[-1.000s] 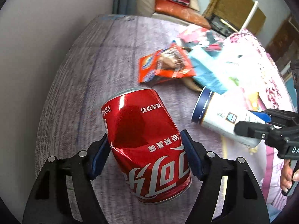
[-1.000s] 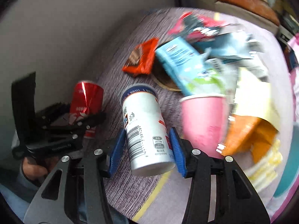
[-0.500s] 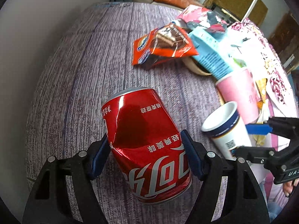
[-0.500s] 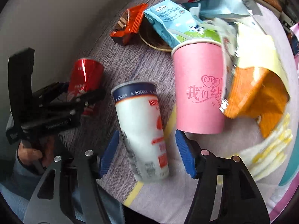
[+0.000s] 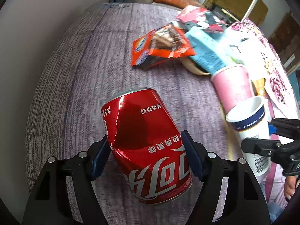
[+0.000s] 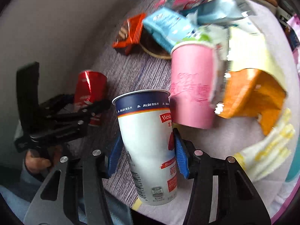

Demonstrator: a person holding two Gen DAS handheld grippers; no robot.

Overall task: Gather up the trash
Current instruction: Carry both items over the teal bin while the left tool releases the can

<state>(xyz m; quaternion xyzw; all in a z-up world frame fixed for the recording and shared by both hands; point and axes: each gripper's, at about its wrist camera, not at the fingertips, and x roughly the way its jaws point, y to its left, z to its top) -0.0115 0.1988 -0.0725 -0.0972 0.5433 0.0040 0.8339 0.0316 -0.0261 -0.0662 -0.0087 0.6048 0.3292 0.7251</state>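
Left tongs [image 5: 145, 157] pinch a red can [image 5: 146, 140], right tongs [image 6: 147, 154] a white cup [image 6: 148, 150], over purple tablecloth [image 5: 90, 61].

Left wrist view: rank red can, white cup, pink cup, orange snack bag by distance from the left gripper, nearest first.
1. Red can: clamped between the left gripper's fingers.
2. White cup: to the right, held in the right gripper.
3. Pink cup: right, just beyond the white cup.
4. Orange snack bag: farthest, up the purple cloth.
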